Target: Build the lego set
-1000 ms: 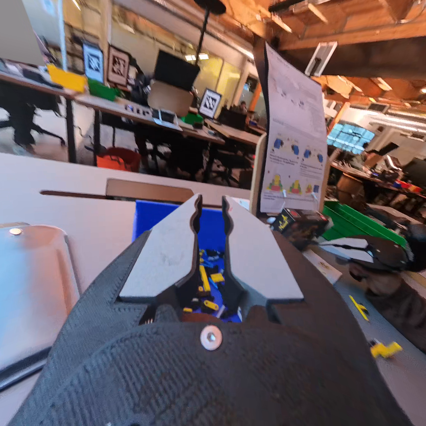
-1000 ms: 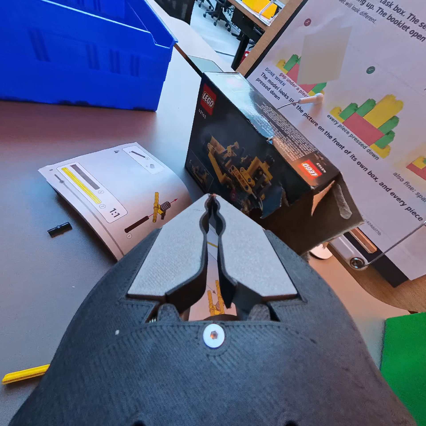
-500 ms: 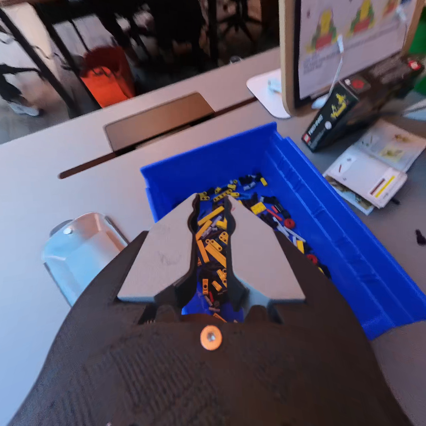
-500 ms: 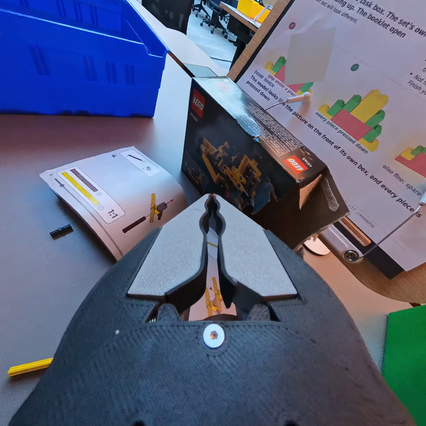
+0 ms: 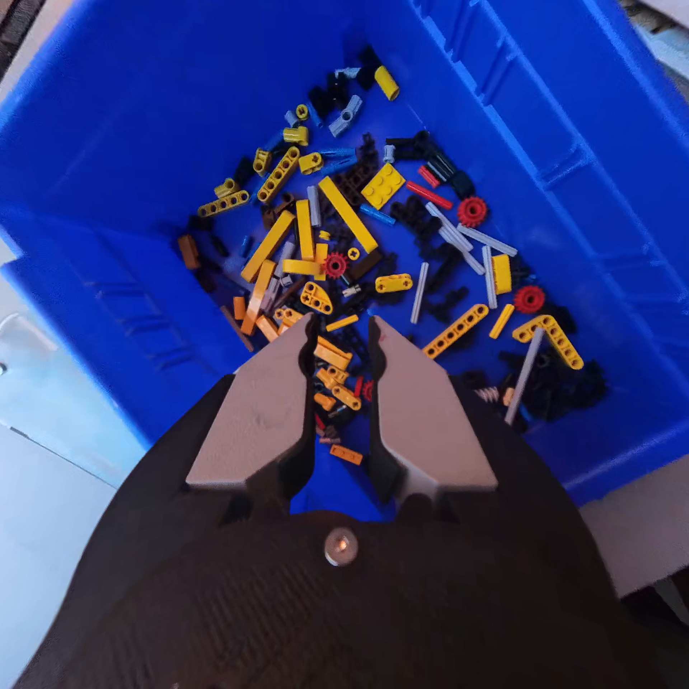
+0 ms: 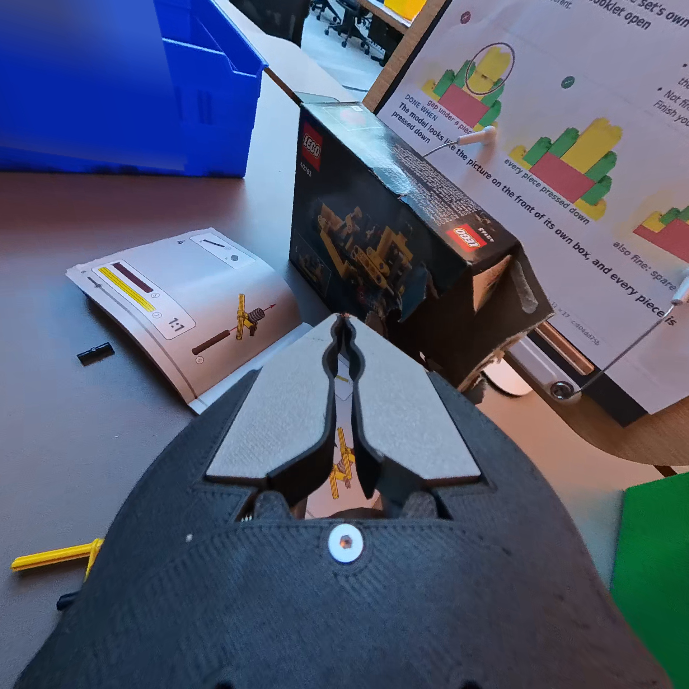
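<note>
A blue bin (image 5: 112, 130) holds several loose yellow, black, grey and red lego pieces (image 5: 335, 242). My left gripper (image 5: 341, 322) points down into the bin, open and empty, its tips just above the pile. My right gripper (image 6: 342, 316) is shut and empty, held above the open instruction booklet (image 6: 186, 298) on the table. The black lego box (image 6: 373, 223) stands just beyond its tips. A yellow axle piece (image 6: 52, 557) and a small black pin (image 6: 95, 353) lie on the table at the left.
An instruction sheet on a wooden stand (image 6: 559, 130) rises behind the box. The blue bin (image 6: 112, 93) stands at the far left in the right wrist view. A green tray (image 6: 656, 559) is at the right edge. A clear plastic piece (image 5: 30, 391) lies left of the bin. Left tips to right tips: about 35 cm. The left gripper is farther from the small black pin (image 6: 95, 353), some 30 cm, than the right, some 15 cm.
My left gripper has tipped down from facing the room and moved over the bin, close to the pieces, and opened wider. My right gripper has stayed shut and shifted only slightly.
</note>
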Tool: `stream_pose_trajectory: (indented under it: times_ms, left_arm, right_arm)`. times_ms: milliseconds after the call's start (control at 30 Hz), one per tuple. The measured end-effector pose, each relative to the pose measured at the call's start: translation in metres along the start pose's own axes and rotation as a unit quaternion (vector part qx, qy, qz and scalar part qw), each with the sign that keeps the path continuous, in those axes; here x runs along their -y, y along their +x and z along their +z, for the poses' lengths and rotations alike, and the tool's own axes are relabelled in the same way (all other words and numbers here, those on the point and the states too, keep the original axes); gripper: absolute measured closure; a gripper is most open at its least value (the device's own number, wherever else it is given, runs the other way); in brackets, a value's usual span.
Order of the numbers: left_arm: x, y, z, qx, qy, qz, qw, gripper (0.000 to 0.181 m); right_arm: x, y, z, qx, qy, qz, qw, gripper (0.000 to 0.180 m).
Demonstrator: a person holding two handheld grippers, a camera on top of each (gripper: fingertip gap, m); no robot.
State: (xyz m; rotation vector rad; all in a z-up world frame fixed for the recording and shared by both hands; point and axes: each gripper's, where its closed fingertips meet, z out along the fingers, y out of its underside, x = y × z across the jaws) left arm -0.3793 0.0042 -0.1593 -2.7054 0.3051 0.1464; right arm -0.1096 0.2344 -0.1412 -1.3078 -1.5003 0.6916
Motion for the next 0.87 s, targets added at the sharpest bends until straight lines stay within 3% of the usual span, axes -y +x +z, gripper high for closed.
stream_pose_trajectory:
  times_ms: [33, 133, 300, 467, 733, 867]
  left_arm:
    - [0.004, -0.004, 0.002, 0.02, 0.003, -0.002, 1.0, 0.156]
    - [0.027, -0.019, 0.001, 0.078, 0.056, -0.034, 0.995, 0.159]
    - [0.025, 0.0, 0.012, 0.024, 0.074, -0.037, 0.996, 0.158]
    - [0.011, -0.01, 0.025, 0.061, 0.049, -0.03, 0.996, 0.159]
    - [0.022, 0.022, 0.003, 0.007, 0.085, 0.003, 0.996, 0.158]
    - [-0.002, 0.029, -0.001, -0.01, 0.024, 0.038, 0.999, 0.162]
  right_arm:
    - [0.0, 0.0, 0.0, -0.002, -0.001, -0.004, 1.0, 0.18]
    - [-0.001, 0.0, -0.001, -0.008, -0.003, -0.008, 1.0, 0.18]
    - [-0.002, 0.006, -0.002, -0.019, 0.0, -0.004, 1.0, 0.18]
    - [-0.008, 0.016, 0.004, -0.031, 0.003, 0.014, 0.999, 0.176]
    - [-0.008, 0.019, 0.004, -0.04, 0.014, 0.019, 0.999, 0.176]
    - [-0.008, 0.018, 0.002, -0.038, 0.015, 0.021, 0.999, 0.177]
